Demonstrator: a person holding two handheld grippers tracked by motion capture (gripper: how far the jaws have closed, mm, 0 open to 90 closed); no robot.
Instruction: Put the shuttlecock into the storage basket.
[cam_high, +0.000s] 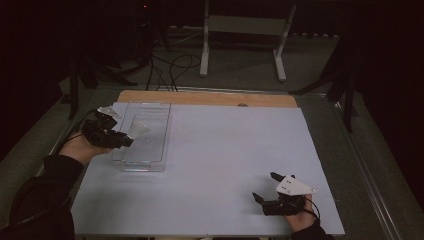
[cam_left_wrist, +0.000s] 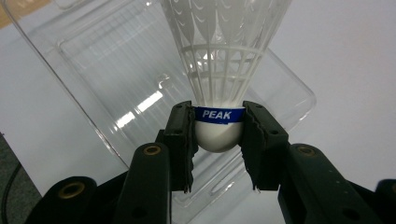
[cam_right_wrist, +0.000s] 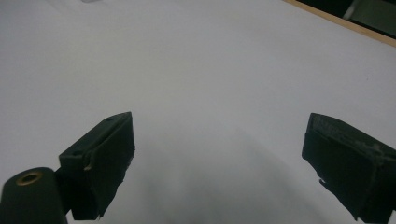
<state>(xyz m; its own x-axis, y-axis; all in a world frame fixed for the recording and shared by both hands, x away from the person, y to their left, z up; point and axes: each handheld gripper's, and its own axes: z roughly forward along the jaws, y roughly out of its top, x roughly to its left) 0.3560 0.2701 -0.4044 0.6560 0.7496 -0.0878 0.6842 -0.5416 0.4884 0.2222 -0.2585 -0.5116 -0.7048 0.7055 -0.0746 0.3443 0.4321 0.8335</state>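
A white plastic shuttlecock (cam_left_wrist: 219, 70) with a blue band reading PEAK is clamped by its round cork base between the jaws of my left gripper (cam_left_wrist: 218, 140). In the high view that left gripper (cam_high: 127, 140) hovers at the left side of a clear plastic tray (cam_high: 159, 145), with the shuttlecock (cam_high: 136, 129) pointing over the tray. The clear tray (cam_left_wrist: 93, 70) lies right under the shuttlecock and holds nothing. My right gripper (cam_high: 265, 186) rests near the table's front right, jaws wide apart with nothing between them; in its own view the right gripper (cam_right_wrist: 219, 163) faces bare white surface.
A white sheet (cam_high: 225, 150) covers most of the table, with a wooden strip (cam_high: 200, 97) along the far edge. Behind the table stand a white metal frame (cam_high: 245, 35) and cables (cam_high: 170, 70) on the floor. Dark stands flank both sides.
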